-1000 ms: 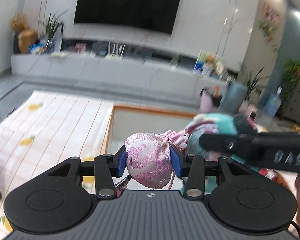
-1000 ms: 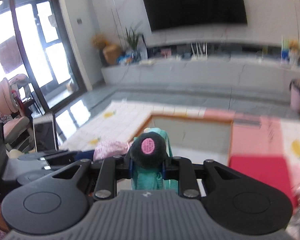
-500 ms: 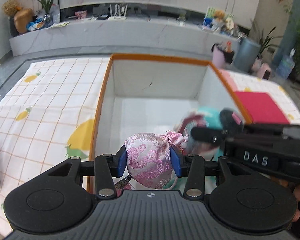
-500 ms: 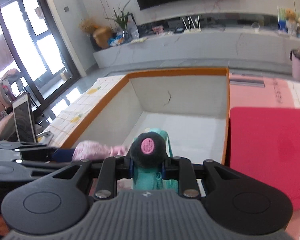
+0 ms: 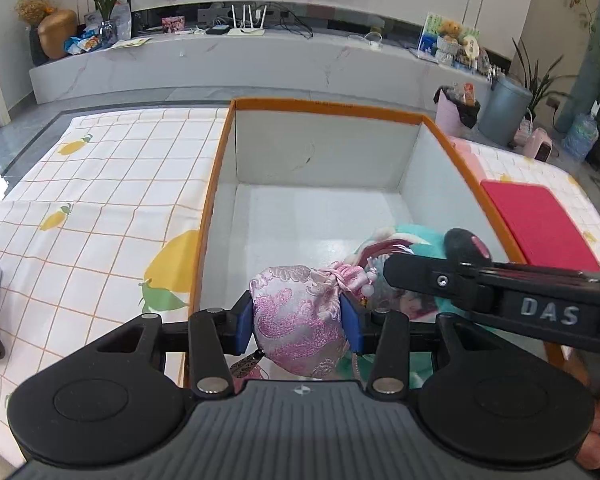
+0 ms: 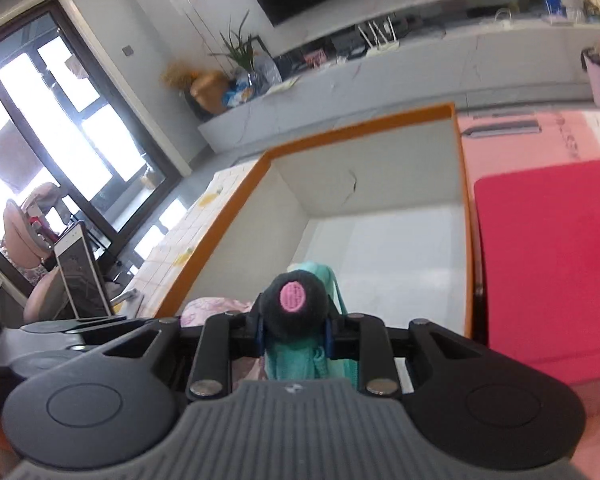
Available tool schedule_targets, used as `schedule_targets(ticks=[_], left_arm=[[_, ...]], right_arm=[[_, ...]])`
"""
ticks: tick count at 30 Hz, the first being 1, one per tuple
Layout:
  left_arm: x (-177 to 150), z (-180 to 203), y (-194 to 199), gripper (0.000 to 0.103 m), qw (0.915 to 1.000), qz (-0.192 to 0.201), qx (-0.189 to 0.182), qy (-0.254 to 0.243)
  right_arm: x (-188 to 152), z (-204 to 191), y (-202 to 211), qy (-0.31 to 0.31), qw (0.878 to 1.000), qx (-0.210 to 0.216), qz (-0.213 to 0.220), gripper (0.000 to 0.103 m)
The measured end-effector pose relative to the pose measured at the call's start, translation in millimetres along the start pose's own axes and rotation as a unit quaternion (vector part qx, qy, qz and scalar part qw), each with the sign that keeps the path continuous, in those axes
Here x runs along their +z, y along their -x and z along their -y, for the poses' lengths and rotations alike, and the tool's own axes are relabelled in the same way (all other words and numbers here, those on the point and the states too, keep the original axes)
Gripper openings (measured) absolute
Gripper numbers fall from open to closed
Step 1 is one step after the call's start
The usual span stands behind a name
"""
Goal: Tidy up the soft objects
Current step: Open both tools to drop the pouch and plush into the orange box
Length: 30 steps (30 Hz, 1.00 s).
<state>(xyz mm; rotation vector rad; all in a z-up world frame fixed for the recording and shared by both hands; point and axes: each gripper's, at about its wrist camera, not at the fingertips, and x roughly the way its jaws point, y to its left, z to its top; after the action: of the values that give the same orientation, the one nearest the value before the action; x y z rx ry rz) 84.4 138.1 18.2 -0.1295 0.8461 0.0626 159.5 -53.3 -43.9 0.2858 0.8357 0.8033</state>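
Observation:
My left gripper (image 5: 299,322) is shut on a pink brocade drawstring pouch (image 5: 296,316) and holds it over the near left part of a white box with an orange rim (image 5: 324,112). My right gripper (image 6: 294,326) is shut on a teal plush toy (image 6: 300,354) by its black ear with a pink patch (image 6: 293,300), over the same box (image 6: 364,128). In the left wrist view the right gripper (image 5: 420,274) reaches in from the right, with the teal toy (image 5: 414,234) hanging beside the pouch. The pouch also shows in the right wrist view (image 6: 212,306).
The box stands on a checked cloth with lemon prints (image 5: 100,200). A red mat (image 5: 540,224) lies right of the box. A phone on a stand (image 6: 80,272) is at the left. A low TV bench (image 5: 260,60) runs along the back.
Both grippers have tilted down and moved forward over the box, each still holding its soft object. The box floor has come into full view.

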Motion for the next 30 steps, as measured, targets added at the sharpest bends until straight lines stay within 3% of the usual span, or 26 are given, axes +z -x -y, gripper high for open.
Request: schedule_targets(ticks=[4, 14, 20, 23, 26, 30], left_arm=[[-0.3, 2.1, -2.3, 0.051, 0.9999, -0.004, 0.007, -0.011], [-0.3, 15.7, -6.4, 0.051, 0.9988, -0.011, 0.038, -0.03], [-1.2, 12.5, -5.1, 0.052, 0.9999, -0.01, 0.002, -0.002], [-3.0, 15.7, -6.5, 0.056, 0.9998, -0.011, 0.01, -0.011], [-3.5, 15.7, -5.4, 0.072, 0.9998, -0.002, 0.02, -0.005], [-1.6, 12.4, 5.0, 0.078, 0.9994, 0.025, 0.019, 0.012]], right_arm=[[-0.5, -3.3, 2.7, -0.001, 0.999, -0.009, -0.031, 0.023], [-11.3, -30.4, 10.2, 0.136, 0.983, -0.097, -0.072, 0.024], [-14.8, -29.7, 16.8, 0.157, 0.977, -0.122, -0.071, 0.024], [-15.3, -29.8, 19.0, 0.161, 0.977, -0.123, -0.072, 0.024], [-15.4, -28.8, 18.1, 0.164, 0.976, -0.121, -0.073, 0.024], [-12.9, -28.4, 15.0, 0.16, 0.977, -0.116, -0.073, 0.024]])
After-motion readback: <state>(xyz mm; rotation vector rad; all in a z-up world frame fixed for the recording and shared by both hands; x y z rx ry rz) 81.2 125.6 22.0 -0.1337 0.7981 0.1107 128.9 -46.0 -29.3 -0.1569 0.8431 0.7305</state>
